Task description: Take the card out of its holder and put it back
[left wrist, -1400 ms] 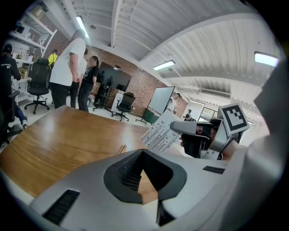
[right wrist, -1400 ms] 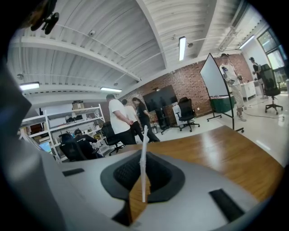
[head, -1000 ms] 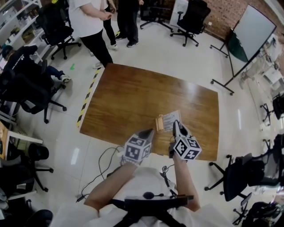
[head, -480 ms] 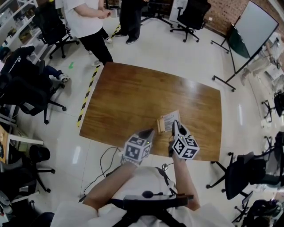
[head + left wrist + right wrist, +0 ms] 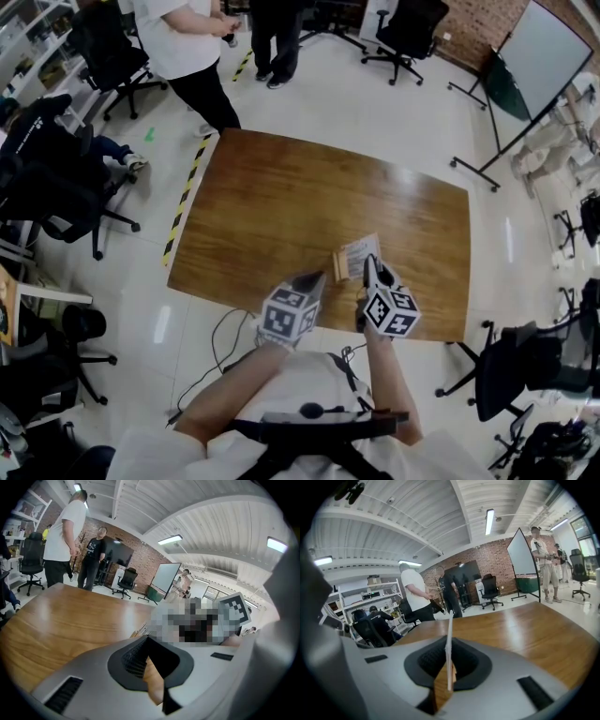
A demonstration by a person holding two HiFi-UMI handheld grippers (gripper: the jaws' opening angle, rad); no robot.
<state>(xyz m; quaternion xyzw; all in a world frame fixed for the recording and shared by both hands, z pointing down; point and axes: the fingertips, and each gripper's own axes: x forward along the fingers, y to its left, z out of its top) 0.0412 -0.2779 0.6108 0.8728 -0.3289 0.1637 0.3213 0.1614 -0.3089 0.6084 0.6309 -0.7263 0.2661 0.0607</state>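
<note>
Wooden table (image 5: 281,206) with small holder (image 5: 338,263)

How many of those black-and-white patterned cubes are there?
2. The left cube sits on the left gripper; the right cube sits on the right gripper, by the card. None seems hidden.

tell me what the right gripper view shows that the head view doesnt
Only the right gripper view: the thin white card seen edge-on, clamped between the right gripper's black ribbed fingers, and the white ceiling's strip lights. Only the head view: the card's printed face, the left gripper with its marker cube, and the yellow-black floor tape. Both: the brown wooden table, the white board on a stand and the person in a white T-shirt.
</note>
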